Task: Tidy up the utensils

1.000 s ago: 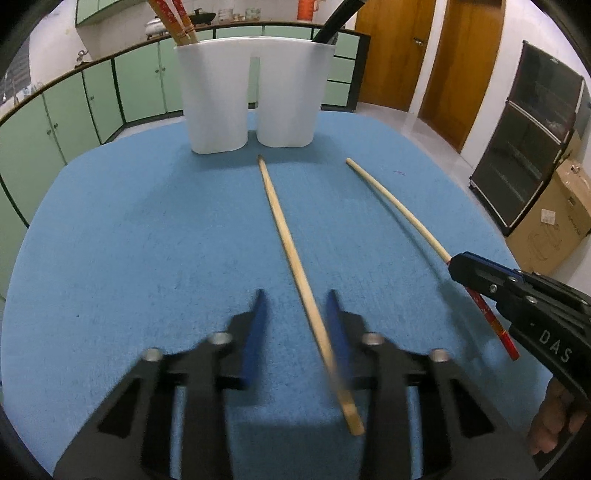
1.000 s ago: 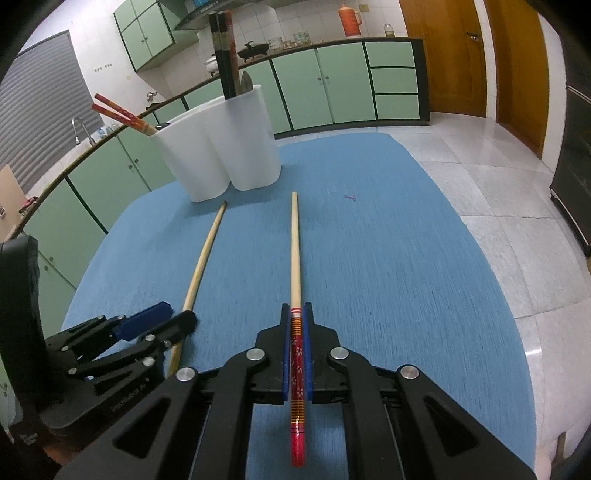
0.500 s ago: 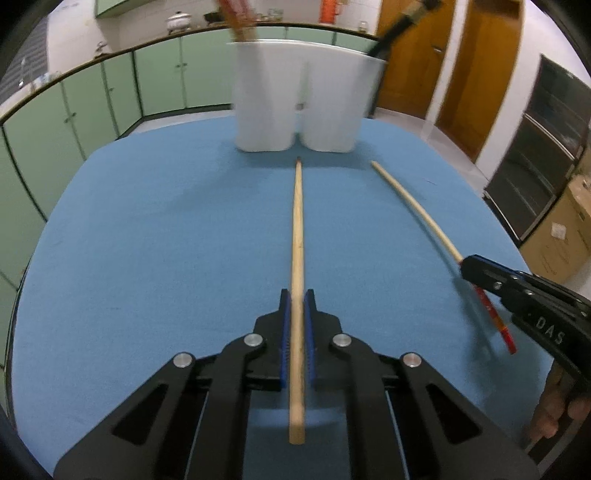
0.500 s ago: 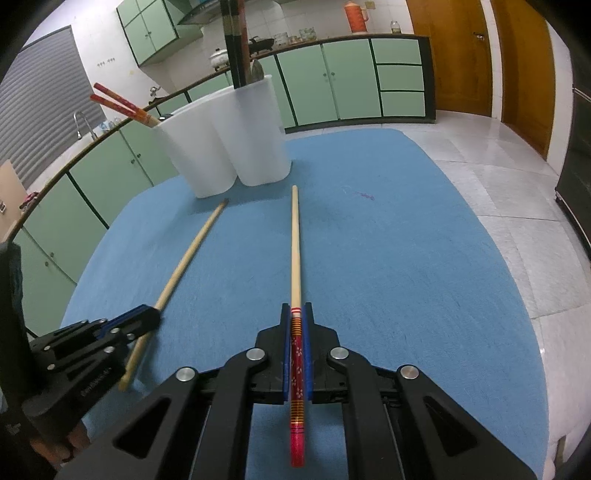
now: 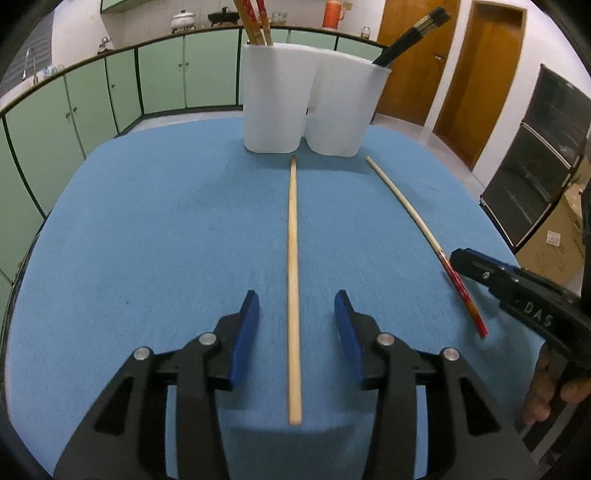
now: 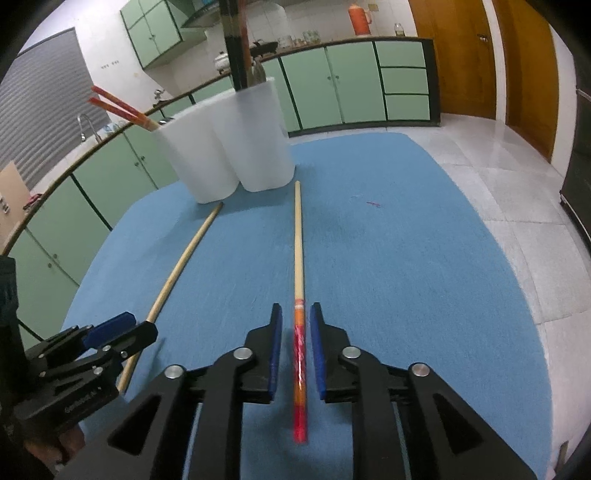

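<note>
Between our left gripper's [image 5: 295, 310] blue fingers [image 5: 243, 332], which stand wide apart, lies a plain wooden chopstick [image 5: 293, 258], flat on the blue table mat [image 5: 147, 240] and touched by neither finger. Our right gripper [image 6: 295, 332] also has its fingers parted, though more narrowly, with the red end of a second chopstick [image 6: 298, 280] lying in the gap; we judge it is not clamped. Both sticks point away from us toward a white two-part holder [image 5: 306, 99], their far tips just short of its base. One part of the holder has red chopsticks [image 5: 255, 18] standing in it, the other dark ones [image 5: 410, 33].

Risks from here, as we judge them: the sticks are thin, round and lie flat, so fingers closing too high may skate over them, or roll them sideways out of the gap. Gripping at the near end leaves a long free length, which may droop or swing and knock the holder's rim. The two grippers sit near each other and could collide. A stick could also go into the wrong part of the holder.
</note>
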Tool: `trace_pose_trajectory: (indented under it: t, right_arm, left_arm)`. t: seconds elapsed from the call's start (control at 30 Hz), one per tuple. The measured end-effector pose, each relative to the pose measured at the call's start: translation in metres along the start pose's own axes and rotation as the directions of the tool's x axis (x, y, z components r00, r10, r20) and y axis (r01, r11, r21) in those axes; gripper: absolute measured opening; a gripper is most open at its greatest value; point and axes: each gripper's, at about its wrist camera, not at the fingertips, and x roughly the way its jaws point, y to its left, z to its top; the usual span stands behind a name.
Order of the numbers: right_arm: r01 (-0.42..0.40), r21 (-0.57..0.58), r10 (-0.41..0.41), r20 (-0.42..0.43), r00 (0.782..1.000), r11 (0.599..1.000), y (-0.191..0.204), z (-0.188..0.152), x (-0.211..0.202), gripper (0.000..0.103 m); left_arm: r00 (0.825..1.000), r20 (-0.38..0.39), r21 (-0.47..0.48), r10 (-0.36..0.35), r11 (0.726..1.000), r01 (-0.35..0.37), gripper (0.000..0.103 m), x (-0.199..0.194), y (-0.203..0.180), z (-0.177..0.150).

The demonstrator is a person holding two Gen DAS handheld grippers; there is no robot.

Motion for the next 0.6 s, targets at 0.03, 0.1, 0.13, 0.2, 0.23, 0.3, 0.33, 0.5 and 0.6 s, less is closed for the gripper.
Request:
trace_pose_trajectory:
  t: [0.03, 0.1, 0.13, 0.2, 0.23, 0.3, 0.33, 0.5, 0.6]
  right_arm:
    - [-0.006, -0.005, 0.006, 0.006, 1.0, 1.0, 0.0, -0.003, -0.005, 0.021]
    - [-0.011, -0.024, 0.011, 0.017, 1.0, 1.0, -0.001, -0.012, -0.016, 0.024]
    - [-0.008, -0.041, 0.009, 0.022, 1.0, 0.999, -0.001, -0.018, -0.022, 0.025]
    - [-0.007, -0.061, 0.009, 0.026, 1.0, 0.998, -0.002, -0.027, -0.03, 0.026]
    - [-0.011, -0.065, 0.013, 0.025, 1.0, 0.998, -0.002, -0.029, -0.033, 0.027]
    - [-0.016, -0.083, 0.017, 0.022, 1.0, 0.996, 0.0, -0.033, -0.036, 0.027]
    - [-0.011, -0.107, 0.013, 0.015, 1.0, 0.994, 0.003, -0.036, -0.037, 0.027]
    - [-0.015, -0.149, 0.013, -0.015, 1.0, 0.989, 0.008, -0.047, -0.039, 0.027]
    - [-0.019, -0.141, 0.015, -0.03, 0.999, 0.99, 0.006, -0.046, -0.035, 0.027]
  left_arm:
    - [1.0, 0.004, 0.005, 0.002, 1.0, -0.002, 0.044, -0.004, 0.001, -0.005]
    - [1.0, 0.006, 0.008, 0.001, 1.0, -0.001, 0.047, -0.01, 0.001, -0.013]
    - [1.0, 0.005, 0.015, 0.007, 1.0, -0.007, 0.049, -0.014, 0.002, -0.019]
    - [1.0, 0.003, 0.023, 0.016, 1.0, -0.016, 0.052, -0.02, 0.003, -0.028]
    - [1.0, 0.002, 0.02, 0.017, 1.0, -0.017, 0.054, -0.02, 0.003, -0.031]
    - [1.0, 0.004, 0.008, 0.012, 1.0, -0.012, 0.055, -0.025, 0.007, -0.035]
    - [1.0, 0.004, 0.004, 0.011, 1.0, -0.011, 0.055, -0.026, 0.008, -0.036]
    - [1.0, -0.003, 0.022, 0.015, 1.0, -0.015, 0.056, -0.026, 0.006, -0.04]
    - [1.0, -0.009, 0.031, 0.022, 0.999, -0.021, 0.056, -0.025, 0.005, -0.041]
